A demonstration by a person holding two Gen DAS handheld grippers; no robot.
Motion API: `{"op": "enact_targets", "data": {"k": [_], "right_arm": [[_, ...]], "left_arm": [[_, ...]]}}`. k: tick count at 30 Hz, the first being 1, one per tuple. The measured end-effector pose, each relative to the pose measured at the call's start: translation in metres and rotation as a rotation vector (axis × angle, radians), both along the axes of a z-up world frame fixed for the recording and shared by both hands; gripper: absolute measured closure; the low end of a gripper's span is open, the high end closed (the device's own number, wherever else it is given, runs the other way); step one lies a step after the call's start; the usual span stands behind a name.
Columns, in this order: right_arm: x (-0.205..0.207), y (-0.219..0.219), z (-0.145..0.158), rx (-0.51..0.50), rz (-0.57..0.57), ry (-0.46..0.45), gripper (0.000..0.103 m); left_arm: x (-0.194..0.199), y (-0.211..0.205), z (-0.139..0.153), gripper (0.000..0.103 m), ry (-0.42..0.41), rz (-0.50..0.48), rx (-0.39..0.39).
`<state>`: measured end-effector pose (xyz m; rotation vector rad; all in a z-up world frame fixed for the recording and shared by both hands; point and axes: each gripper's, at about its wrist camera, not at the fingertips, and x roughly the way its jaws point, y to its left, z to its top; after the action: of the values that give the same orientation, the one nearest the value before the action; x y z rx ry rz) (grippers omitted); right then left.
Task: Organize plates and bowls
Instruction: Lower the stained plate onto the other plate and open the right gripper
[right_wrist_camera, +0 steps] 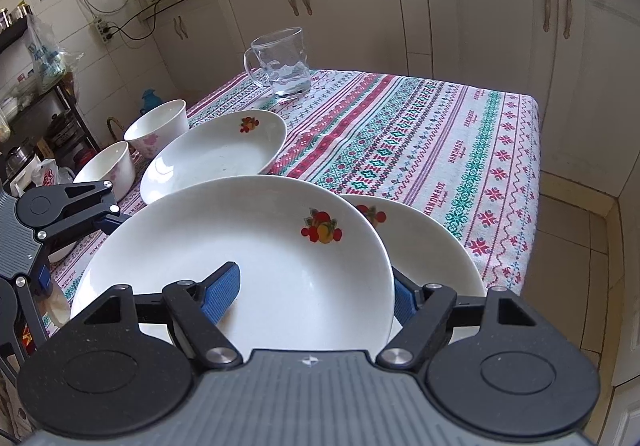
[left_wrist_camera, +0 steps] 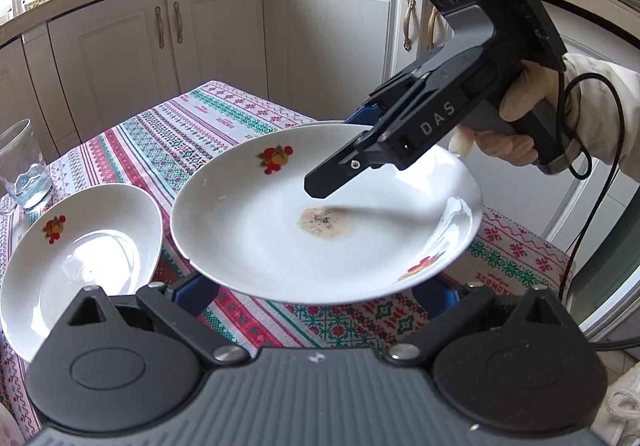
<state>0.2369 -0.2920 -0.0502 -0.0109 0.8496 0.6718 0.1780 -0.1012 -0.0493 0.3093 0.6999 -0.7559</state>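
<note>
My right gripper [right_wrist_camera: 316,296] is clamped on the rim of a fruit-printed plate [right_wrist_camera: 256,246], one blue pad [right_wrist_camera: 222,292] lying inside it, the other under the rim. The plate hangs tilted above the striped tablecloth [right_wrist_camera: 420,150], overlapping a second plate [right_wrist_camera: 432,246]. A third plate [right_wrist_camera: 216,150] sits near two bowls [right_wrist_camera: 160,126]. My left gripper's [left_wrist_camera: 316,286] tongs stand apart under the plate's near edge, grasping nothing. Glass mug [right_wrist_camera: 284,62] behind.

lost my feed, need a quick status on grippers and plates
Right gripper shut on stained plate rim, plate lifted. Left gripper open, under it. Another plate close behind, partly hidden.
</note>
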Motion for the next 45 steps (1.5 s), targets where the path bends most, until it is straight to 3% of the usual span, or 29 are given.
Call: {"op": "enact_targets", "data": {"k": [26, 37, 45], "right_arm": [[0.004, -0.026, -0.012, 0.039, -0.052, 0.008, 0.021], [-0.002, -0.034, -0.013, 0.033, -0.085, 0.021, 0.020], [-0.007, -0.038, -0.007, 0.038, -0.121, 0.019, 0.013]], "left_arm": [[0.008, -0.019, -0.006, 0.002, -0.011, -0.045, 0.077], [0.008, -0.019, -0.004, 0.002, -0.001, -0.059, 0.067], [0.006, -0.015, 0.000, 0.002, -0.014, -0.049, 0.044]]}}
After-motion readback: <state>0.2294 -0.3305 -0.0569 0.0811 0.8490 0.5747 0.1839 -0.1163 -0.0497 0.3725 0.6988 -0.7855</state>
